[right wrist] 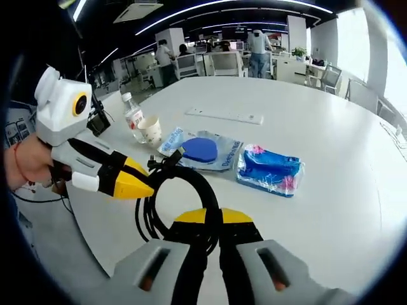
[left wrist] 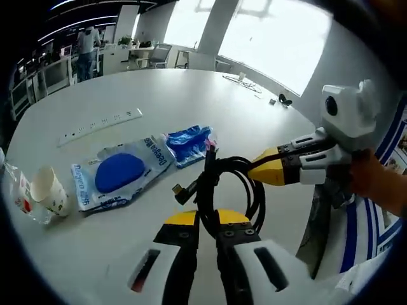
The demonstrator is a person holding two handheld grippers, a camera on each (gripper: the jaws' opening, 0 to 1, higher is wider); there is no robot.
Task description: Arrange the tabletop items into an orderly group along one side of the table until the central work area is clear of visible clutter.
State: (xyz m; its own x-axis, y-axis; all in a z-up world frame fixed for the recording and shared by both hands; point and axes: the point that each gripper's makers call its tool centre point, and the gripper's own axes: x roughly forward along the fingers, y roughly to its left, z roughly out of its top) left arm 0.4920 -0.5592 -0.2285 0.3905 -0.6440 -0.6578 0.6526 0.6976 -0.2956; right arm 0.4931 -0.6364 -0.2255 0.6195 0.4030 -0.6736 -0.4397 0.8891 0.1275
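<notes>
A coiled black cable (left wrist: 224, 190) hung between my two claws above the near edge of the white bench (left wrist: 191, 95). In the left gripper view, my left claw (left wrist: 206, 230) was clenched on the coil's lower loop at 6 o'clock, and my right claw (left wrist: 270, 169) came in from 3 o'clock with its yellow tip against the coil. In the right gripper view, my right claw (right wrist: 213, 227) was clenched on the same cable (right wrist: 184, 197), with my left claw (right wrist: 124, 181) entering from 9 o'clock, its tip touching the coil.

On the bench beyond the cable lay a clear packet holding a blue disc (left wrist: 121, 175) at 10 o'clock. Just beside it, at 12 o'clock, lay a smaller blue packet (left wrist: 189, 143). A paper cup (left wrist: 49, 189) and a plastic bottle (right wrist: 132, 115) stood at 9 o'clock near the bench edge. A white power strip (left wrist: 100, 126) lay farther back.
</notes>
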